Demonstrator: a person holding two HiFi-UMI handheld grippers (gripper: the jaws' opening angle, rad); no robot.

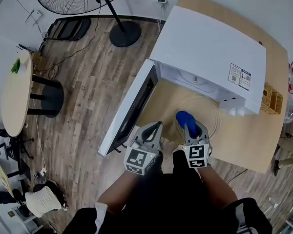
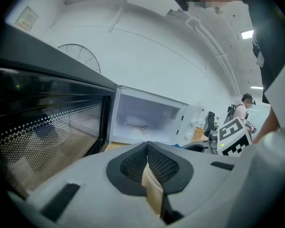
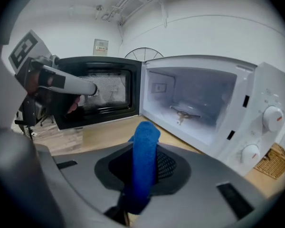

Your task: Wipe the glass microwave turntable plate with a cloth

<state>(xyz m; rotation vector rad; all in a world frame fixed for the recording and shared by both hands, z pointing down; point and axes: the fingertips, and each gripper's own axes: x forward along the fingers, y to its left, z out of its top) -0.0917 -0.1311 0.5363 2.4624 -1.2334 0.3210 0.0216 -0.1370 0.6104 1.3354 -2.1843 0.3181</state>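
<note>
We saw the right claw (image 1: 191, 129) closed on a blue cloth (image 3: 145, 141). The cloth looked soft and fuzzy, and it stood up between the two jaws as a thick rolled strip with a round top. The left claw (image 2: 147, 147) was closed too. Its dark meshed pads met at the tips, and nothing was held there. Both claws were close together at the near edge of the wooden table (image 1: 244, 143).

The glass turntable plate (image 1: 208, 112) lay flat on this table, just in front of the white microwave (image 1: 210, 52). It was round and clear, so the wood showed through it, with faint rings. From the head view the cloth was over the near left part of the plate; we could not tell if they touched.

The microwave door (image 1: 132, 106), which had a dark dotted window, stood open to the left. The white cavity (image 3: 190, 96) held only a small metal coupling (image 3: 183, 114) on its floor.
</note>
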